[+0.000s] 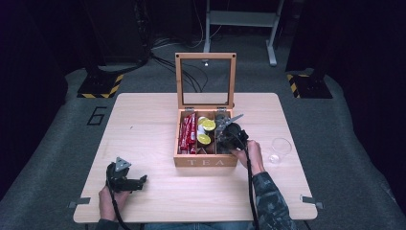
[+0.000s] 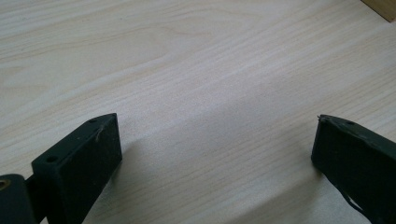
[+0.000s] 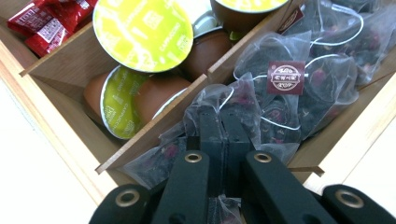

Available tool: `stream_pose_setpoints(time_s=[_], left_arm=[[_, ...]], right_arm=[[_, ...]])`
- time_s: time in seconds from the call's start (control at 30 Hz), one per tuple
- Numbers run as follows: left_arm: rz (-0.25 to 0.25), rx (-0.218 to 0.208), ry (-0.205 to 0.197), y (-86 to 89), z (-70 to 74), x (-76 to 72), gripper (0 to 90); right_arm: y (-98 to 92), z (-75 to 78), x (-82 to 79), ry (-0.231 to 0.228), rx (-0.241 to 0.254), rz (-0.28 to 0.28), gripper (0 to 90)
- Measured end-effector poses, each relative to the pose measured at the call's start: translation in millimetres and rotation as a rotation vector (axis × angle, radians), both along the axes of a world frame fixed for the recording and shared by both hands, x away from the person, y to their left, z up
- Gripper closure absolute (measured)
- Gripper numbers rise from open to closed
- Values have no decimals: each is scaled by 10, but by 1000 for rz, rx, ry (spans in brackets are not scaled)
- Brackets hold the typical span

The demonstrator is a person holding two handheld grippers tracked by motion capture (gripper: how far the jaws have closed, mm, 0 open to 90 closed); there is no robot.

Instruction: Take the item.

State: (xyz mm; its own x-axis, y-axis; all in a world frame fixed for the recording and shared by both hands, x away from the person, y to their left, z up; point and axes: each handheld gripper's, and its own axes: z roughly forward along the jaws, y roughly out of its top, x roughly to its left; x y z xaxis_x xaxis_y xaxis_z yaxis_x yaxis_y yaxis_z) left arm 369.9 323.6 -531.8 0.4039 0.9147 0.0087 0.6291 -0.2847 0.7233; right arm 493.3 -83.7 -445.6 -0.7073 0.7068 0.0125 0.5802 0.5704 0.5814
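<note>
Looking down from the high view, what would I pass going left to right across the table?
Left claw → red packets → yellow-lidded capsules → right claw over the mesh tea bags → clear plastic cup.

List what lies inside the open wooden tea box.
Wooden tea box: red sachets left, yellow-lidded capsules middle, mesh tea bags right, one pinched by the right gripper. Lower layers are covered.

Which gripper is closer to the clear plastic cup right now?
Right. The right gripper is in the tea box beside the cup; the left gripper sits across the table.
</note>
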Motion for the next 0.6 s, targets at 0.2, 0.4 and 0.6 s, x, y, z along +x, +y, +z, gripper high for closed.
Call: stream_pose_setpoints(time_s=[0.2, 0.4, 0.6], left_arm=[[0, 1, 0, 0, 1, 0, 14], [-1, 4, 3, 1, 4, -1, 13], [-2, 5, 3, 2, 4, -1, 14]], right_arm=[[-8, 71, -32, -24, 3, 8, 900], [-41, 173, -85, -57, 19, 15, 900], [-46, 240, -127, -76, 24, 8, 900]])
